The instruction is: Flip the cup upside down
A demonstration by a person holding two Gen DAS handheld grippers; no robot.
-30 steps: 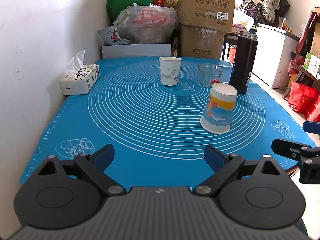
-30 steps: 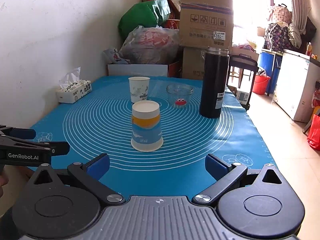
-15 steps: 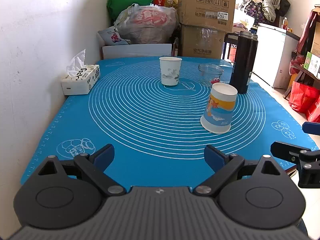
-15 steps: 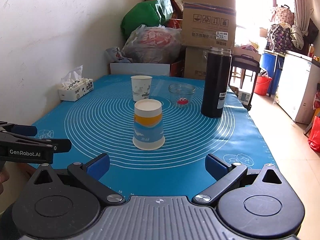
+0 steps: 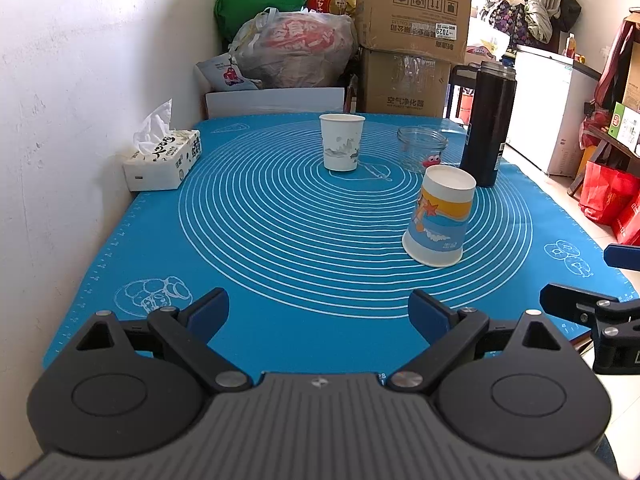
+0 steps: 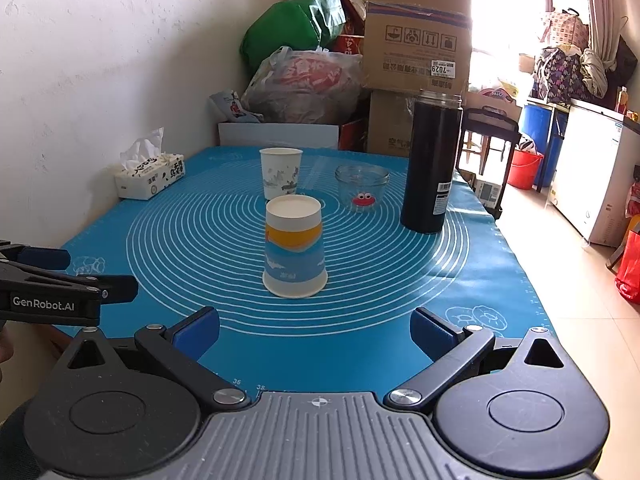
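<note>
A paper cup with orange and blue print (image 5: 439,218) stands upside down, rim on the blue mat (image 5: 280,240); it also shows in the right wrist view (image 6: 294,249). A white paper cup (image 5: 342,142) stands upright farther back, also in the right wrist view (image 6: 280,173). My left gripper (image 5: 318,314) is open and empty over the mat's near edge. My right gripper (image 6: 315,330) is open and empty, a short way in front of the printed cup.
A glass jar (image 6: 362,186) and a tall black flask (image 6: 432,168) stand at the right rear. A tissue box (image 5: 164,158) sits by the white wall on the left. Boxes and bags are piled behind the table. The floor lies to the right.
The right wrist view has drifted slightly so the cups sit a little higher and more to the right. The cups have not moved. Both grippers stay open.
</note>
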